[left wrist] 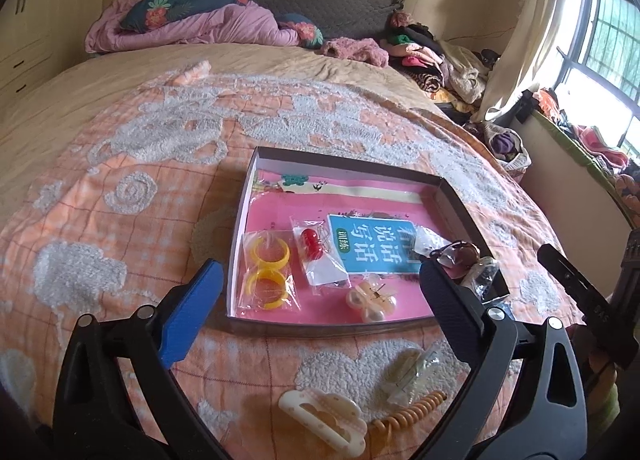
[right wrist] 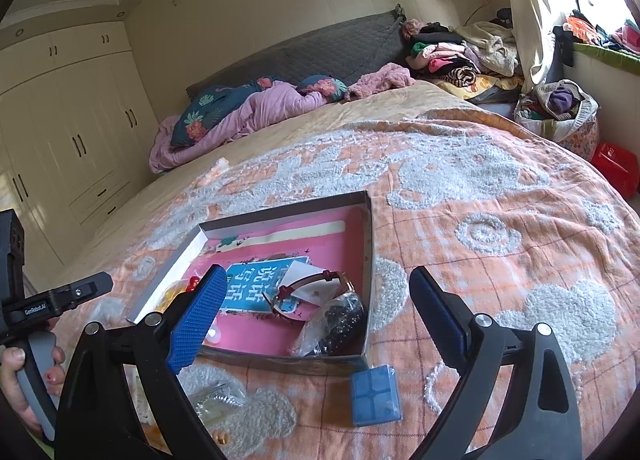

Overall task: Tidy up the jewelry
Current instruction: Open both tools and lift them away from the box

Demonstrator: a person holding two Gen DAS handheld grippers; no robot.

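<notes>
Left wrist view. Shallow box [left wrist: 444, 183] on the bed's orange blanket [left wrist: 120, 199], pink paper lining it. Contents: two yellow rings in a clear bag [left wrist: 267, 274], a red bead piece in a bag [left wrist: 313, 244], a pearl bow clip [left wrist: 371, 300], a blue booklet [left wrist: 374, 244], and a watch [left wrist: 456, 252] with a bag of dark beads at the near right corner. Left gripper [left wrist: 316, 308]: jaws wide apart, nothing between them. Outside the box, on the blanket near the camera: a cream hair clip [left wrist: 324, 420], a coiled orange hair tie [left wrist: 416, 406], a small clear packet [left wrist: 408, 374].

Right wrist view. Right gripper [right wrist: 316, 320]: jaws spread wide, empty, over the near edge of the same box. Watch [right wrist: 316, 290] and bead bag [right wrist: 338, 324] lie in the near corner. A small blue case [right wrist: 376, 394] rests on the blanket just outside that corner. The person's hand [right wrist: 24, 384] holds the other gripper's handle at the left edge.

Risks, as judgement: the slick bags may slip from the jaws; the soft blanket may let a pressed item sink or the box tip.

Hard to make out: the packet's contents; a small gold item at the bottom edge; the rings, mostly hidden behind the left jaw.
</notes>
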